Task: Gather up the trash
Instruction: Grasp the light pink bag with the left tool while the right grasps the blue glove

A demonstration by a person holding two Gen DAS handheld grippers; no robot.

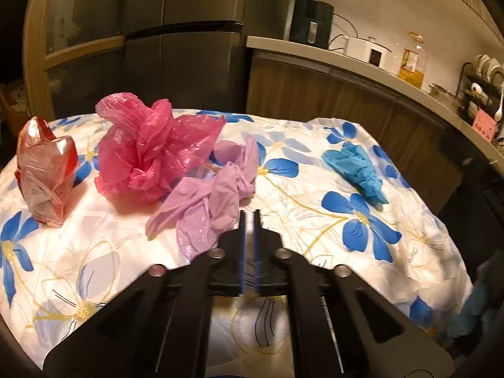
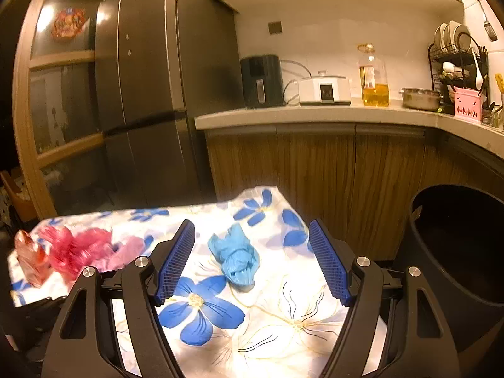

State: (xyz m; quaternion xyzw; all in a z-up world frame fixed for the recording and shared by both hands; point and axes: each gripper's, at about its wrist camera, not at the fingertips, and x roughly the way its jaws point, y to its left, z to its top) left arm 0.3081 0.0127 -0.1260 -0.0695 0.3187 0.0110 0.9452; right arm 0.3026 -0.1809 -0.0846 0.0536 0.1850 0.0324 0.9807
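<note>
Crumpled plastic bags lie on a table with a blue-flowered cloth (image 1: 299,176). In the left wrist view: a clear reddish bag (image 1: 44,173) at far left, a pink bag (image 1: 151,151), a lilac bag (image 1: 214,195) and a blue bag (image 1: 356,167) at right. My left gripper (image 1: 250,217) is shut and empty, its tips just right of the lilac bag. My right gripper (image 2: 252,245) is open above the table, with the blue bag (image 2: 236,258) lying between and beyond its fingers. A dark trash bin (image 2: 456,252) stands right of the table.
A dark fridge (image 2: 151,94) stands behind the table. A counter (image 2: 315,113) runs along the back and right wall with an air fryer (image 2: 261,82), a white cooker (image 2: 324,91), an oil bottle (image 2: 373,78), a metal bowl and a dish rack (image 2: 456,56).
</note>
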